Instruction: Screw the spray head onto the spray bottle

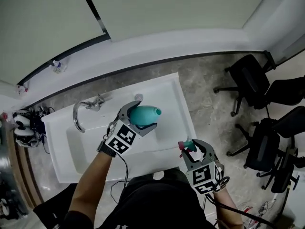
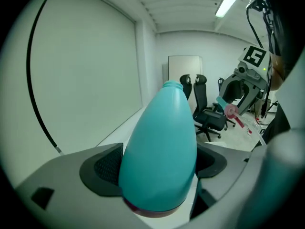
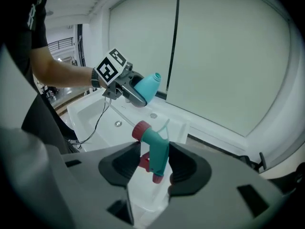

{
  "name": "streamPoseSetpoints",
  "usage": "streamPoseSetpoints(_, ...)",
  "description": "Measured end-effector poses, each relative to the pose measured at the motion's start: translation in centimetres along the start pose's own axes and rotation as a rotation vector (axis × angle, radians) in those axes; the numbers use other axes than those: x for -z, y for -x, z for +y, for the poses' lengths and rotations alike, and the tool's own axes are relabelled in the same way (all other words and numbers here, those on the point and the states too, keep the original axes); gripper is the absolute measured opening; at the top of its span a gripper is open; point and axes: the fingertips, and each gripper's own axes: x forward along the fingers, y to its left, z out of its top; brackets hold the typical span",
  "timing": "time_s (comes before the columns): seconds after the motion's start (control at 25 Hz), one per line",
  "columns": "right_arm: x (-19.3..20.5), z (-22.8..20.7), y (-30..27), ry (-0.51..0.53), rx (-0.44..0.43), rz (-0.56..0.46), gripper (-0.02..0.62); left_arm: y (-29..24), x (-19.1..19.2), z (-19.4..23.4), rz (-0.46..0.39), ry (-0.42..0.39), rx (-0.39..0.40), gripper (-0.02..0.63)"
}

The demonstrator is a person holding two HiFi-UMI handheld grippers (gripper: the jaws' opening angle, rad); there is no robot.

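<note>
Spray bottle (image 2: pixel 159 151) is teal, teardrop-shaped, its neck apparently bare.

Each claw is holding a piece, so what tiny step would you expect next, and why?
Probably bring the spray head, clamped in the right gripper, across to the open neck of the bottle: the left gripper holds that bottle, and the parts are apart.

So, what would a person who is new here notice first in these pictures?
The teal spray bottle stands out first, clamped in the left gripper over the white sink in the head view. Next comes the teal and pink spray head, held in the right gripper nearer the person, apart from the bottle's open neck.
</note>
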Motion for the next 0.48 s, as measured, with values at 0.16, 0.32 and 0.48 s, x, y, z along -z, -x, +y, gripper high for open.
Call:
streamPoseSetpoints(0.16,-2.0,2.1,1.7,0.053,0.023,-0.031,0.186,3.5,-0.5,-0.2,-0.052,0.009,-0.03,0.422)
streamPoseSetpoints(0.32,-4.1,4.6,3.3,0.099,0.047,-0.064,0.186,7.2,-0.7,-0.5,-0.104,0.017,-0.059,0.422)
streamPoseSetpoints(0.48,-5.6,5.6,5.5,0.162,0.072,-0.101,0.186,10.0,-1.8,-1.1,-0.167,0.04,-0.085,0.422)
